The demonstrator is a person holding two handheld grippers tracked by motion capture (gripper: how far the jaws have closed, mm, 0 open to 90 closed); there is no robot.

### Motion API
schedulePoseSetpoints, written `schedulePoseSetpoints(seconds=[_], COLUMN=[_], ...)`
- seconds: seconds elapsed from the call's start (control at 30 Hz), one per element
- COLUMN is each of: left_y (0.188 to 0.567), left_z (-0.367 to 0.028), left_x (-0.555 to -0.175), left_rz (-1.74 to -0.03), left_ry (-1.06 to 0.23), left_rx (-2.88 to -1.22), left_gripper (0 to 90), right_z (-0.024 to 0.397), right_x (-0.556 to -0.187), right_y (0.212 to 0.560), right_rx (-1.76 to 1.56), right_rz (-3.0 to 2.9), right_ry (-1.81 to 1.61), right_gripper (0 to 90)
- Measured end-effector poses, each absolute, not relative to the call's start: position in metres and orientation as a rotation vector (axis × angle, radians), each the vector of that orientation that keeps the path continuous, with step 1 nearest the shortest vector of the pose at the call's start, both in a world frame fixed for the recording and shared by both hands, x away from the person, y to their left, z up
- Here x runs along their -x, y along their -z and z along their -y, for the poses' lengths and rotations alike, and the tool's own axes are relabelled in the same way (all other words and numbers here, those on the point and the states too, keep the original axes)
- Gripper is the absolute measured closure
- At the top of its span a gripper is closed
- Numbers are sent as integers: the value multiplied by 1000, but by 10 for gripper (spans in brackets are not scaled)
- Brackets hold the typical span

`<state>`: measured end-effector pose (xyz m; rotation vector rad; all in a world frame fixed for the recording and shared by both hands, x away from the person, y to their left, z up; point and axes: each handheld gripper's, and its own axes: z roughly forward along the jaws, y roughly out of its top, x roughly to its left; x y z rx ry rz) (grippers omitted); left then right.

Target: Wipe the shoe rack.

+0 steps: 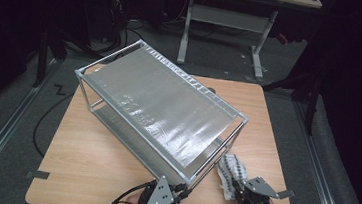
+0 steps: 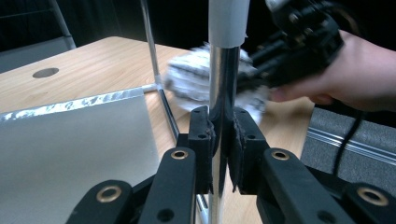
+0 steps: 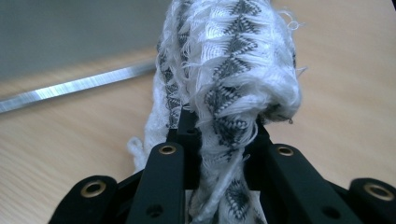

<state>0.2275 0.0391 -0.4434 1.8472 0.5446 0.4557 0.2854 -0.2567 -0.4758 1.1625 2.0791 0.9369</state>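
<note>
A silver two-tier metal rack [image 1: 158, 105] stands askew on the wooden table [image 1: 88, 158], one corner toward the near edge. My left gripper [image 1: 183, 189] is at that corner. In the left gripper view its jaws [image 2: 223, 128] are shut on the rack's upright chrome post [image 2: 224, 79]. To the right, my right gripper [image 1: 235, 187] holds a white cloth with a black zigzag pattern [image 1: 227, 171] just off the tabletop beside the rack. In the right gripper view the bunched cloth [image 3: 229, 60] is pinched between its jaws [image 3: 219, 128] and spills over them.
A pale desk frame [image 1: 227, 18] stands on the floor beyond the table. A black cable [image 1: 41, 123] loops on the floor at the left. The table has a round grommet hole [image 2: 45, 72]. Bare wood lies left of the rack and along the near edge.
</note>
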Motion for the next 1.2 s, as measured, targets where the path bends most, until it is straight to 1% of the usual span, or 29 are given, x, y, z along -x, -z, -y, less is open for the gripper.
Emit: schedulePoseSetpoints(seconds=[0.17, 0.37, 0.63, 1.0, 1.2], left_y=[442, 441, 441, 440, 435], left_z=[-48, -59, -68, -94, -92], left_x=[-215, -206, -206, -216, -218], left_rz=[-538, -532, -528, -667, -634], left_ry=[-442, -437, -463, -536, -555], left_rx=[-1856, -1867, -1879, -1856, -1913], left_gripper=[801, 801, 796, 801, 794], right_z=[222, 194, 191, 191, 197], right_x=[-302, -330, -340, -338, -328], right_y=[474, 490, 496, 497, 495], right_rx=[-1075, -1061, -1086, -1088, -1101], right_rz=[-2126, -2241, -2288, -2288, -2248], right_ry=[-980, -935, -940, -916, -988], right_gripper=[748, 739, 761, 761, 756])
